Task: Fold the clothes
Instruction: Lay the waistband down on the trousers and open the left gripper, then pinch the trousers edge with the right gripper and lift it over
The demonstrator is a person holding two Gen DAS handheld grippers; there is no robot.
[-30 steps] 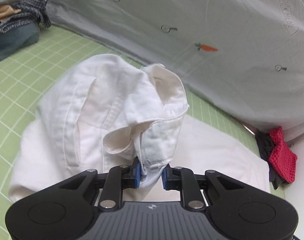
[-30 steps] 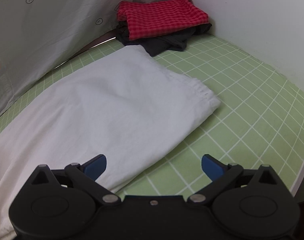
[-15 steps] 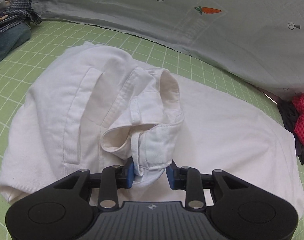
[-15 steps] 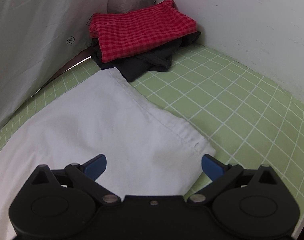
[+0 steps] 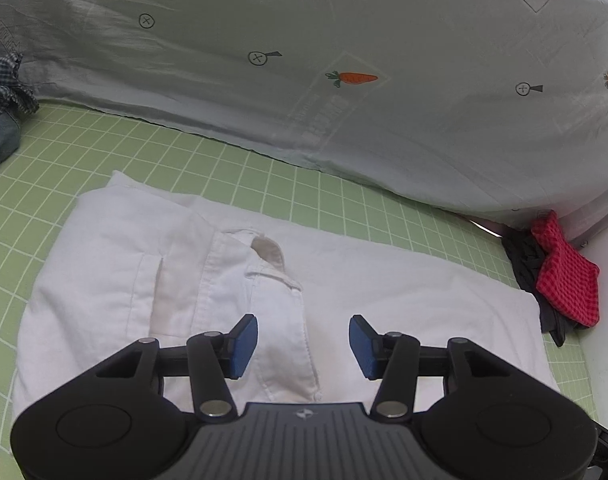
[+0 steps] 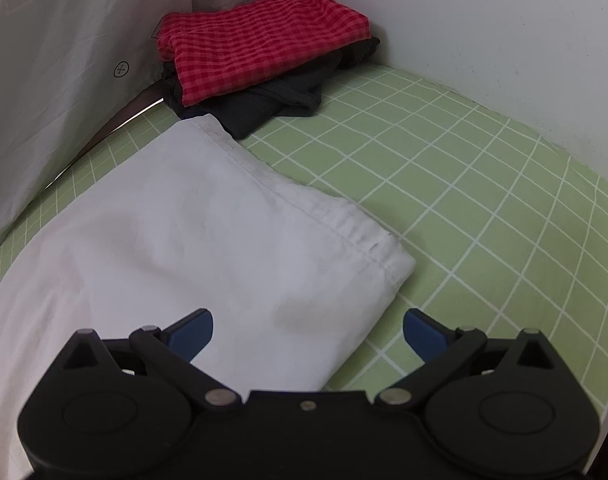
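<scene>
Two claws, both spread wide w/ nothing between the pads. Left claw (image 5: 303, 346) hangs just over the white garment (image 5: 232, 280), jaws straddling the waistband/placket seam. Right claw (image 6: 307, 332) sits low over the same white garment (image 6: 208, 240) at its hem end, one pad above cloth, the other above bare green grid mat (image 6: 464, 184).

The garment lies flat on the mat, long axis running from the waistband end out to the hem corner. The upper part is doubled over onto itself, pocket slit and button placket face up. Probably trousers or shorts, but the fisheye blur makes that a guess. Judgement: the fold looks laid down and let go, so the cloth stays put under its own weight; the right claw is parked by the free hem prob. to take that edge for the next fold.

Left view gives what the right can't: folded waistband section, carrot-print sheet (image 5: 344, 60) behind the garment, a dark checked pile (image 5: 4, 96) off past the waistband end. Right view gives the hem stitching, its rounded corner, and the red checked cloth (image 6: 264, 36) stacked on dark clothing (image 6: 288, 92) just beyond the hem, nearly touching it. Left view shows that stack only as a sliver.
</scene>
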